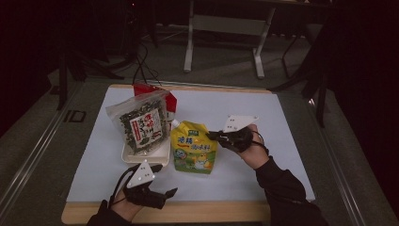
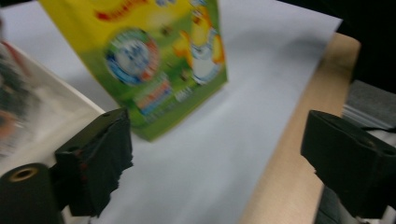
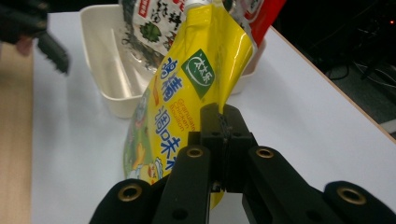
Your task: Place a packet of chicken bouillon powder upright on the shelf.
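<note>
A yellow stand-up pouch with blue lettering stands on the white sheet beside a tray. My right gripper comes in from the right, shut on the pouch's upper right edge. In the right gripper view the jaws pinch the yellow film of the pouch. My left gripper hovers near the table's front edge, open, with nothing between its fingers. In the left gripper view its jaws stand wide apart, and the pouch's base lies ahead of them, untouched.
A cream tray left of the pouch holds a clear seaweed bag, and a red packet stands behind it. The white sheet covers a wooden table whose bare front edge shows. Table legs and cables stand on the floor beyond.
</note>
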Demonstrator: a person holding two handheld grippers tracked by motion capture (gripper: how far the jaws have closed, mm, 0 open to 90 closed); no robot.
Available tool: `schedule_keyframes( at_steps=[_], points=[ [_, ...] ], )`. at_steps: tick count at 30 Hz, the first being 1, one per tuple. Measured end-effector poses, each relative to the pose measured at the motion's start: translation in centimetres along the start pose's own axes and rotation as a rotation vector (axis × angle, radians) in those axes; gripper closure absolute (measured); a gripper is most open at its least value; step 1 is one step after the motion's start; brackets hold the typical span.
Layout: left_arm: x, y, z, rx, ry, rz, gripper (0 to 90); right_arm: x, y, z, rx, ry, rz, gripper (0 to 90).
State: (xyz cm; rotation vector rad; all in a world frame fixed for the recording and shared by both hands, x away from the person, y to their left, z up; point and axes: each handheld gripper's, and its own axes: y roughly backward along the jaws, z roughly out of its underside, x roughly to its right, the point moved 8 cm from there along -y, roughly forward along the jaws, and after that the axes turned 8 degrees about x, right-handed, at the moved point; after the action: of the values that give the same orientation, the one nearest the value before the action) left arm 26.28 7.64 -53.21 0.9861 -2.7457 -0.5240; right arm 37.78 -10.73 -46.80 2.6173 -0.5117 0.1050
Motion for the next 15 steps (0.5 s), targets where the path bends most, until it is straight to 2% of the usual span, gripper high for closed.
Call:
schedule_keyframes(
  at_steps=[2,3,7,8,15],
  points=[
    [-0.7,0.0,-0.9,0.0,-0.008,-0.029,13.3,-0.2,0.1,-0.1,0.006,-0.001,-0.006,90.0],
    [-1.1,0.0,-1.5,0.012,-0.004,-0.021,13.3,-0.3,0.1,-0.2,0.005,0.003,-0.005,90.0],
    [-2.7,-0.3,-2.8,0.006,-0.026,-0.065,14.7,-0.6,0.3,-0.2,0.01,0.005,-0.012,90.0],
    [-3.1,-0.4,-3.1,0.006,-0.022,-0.074,16.2,-0.7,0.4,-0.2,0.013,0.003,-0.017,90.0],
    [-4.5,-1.2,-4.5,0.015,-0.024,-0.068,26.1,-1.4,0.6,-0.5,0.023,0.016,-0.029,90.0]
  ],
)
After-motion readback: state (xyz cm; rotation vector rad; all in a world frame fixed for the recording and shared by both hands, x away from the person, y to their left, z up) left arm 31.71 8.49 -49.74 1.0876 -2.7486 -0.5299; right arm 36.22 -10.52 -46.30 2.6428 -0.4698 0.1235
